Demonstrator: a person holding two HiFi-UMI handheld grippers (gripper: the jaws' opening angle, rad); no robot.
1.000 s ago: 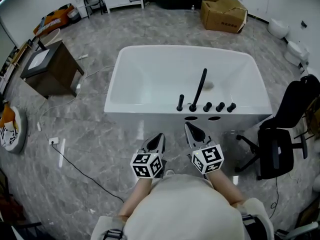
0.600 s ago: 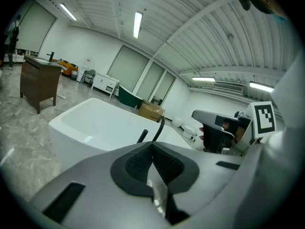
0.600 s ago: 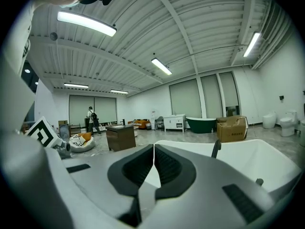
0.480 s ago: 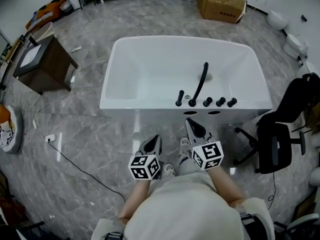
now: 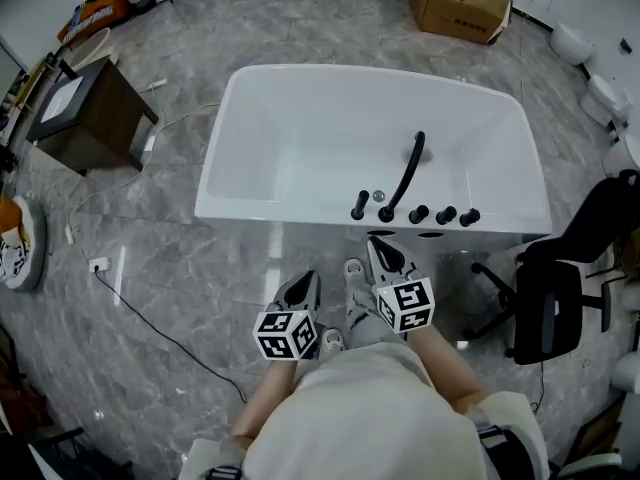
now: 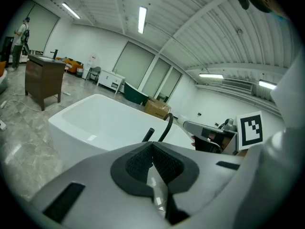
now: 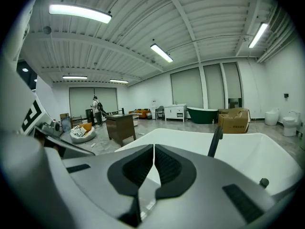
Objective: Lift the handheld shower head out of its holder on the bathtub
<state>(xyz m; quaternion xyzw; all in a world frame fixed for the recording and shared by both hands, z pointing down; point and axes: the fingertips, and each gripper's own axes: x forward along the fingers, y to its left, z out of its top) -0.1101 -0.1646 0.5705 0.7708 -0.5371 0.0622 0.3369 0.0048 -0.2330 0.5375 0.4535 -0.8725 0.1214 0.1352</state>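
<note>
The white bathtub [image 5: 300,213] lies ahead of me. On its near rim the black handheld shower head [image 5: 359,205] stands upright in its holder, left of the tall curved spout [image 5: 406,176] and three black knobs [image 5: 445,215]. My left gripper [image 5: 305,286] is shut and empty, short of the tub's near wall. My right gripper [image 5: 383,251] is also shut and empty, just below the rim, near the spout. In the left gripper view the shower head [image 6: 148,134] rises beyond the closed left gripper [image 6: 152,144]. In the right gripper view the right gripper [image 7: 154,147] is shut, and a black rod [image 7: 215,141] stands on the rim.
A black office chair [image 5: 560,288] stands right of the tub. A brown cabinet [image 5: 85,108] is at far left and a cardboard box [image 5: 462,3] behind the tub. A cable [image 5: 150,318] crosses the floor at left. A person [image 7: 95,106] stands far off.
Both grippers have sunk a little and stay shut. The tub now lies closer in the head view, and the person's feet show between the grippers.
</note>
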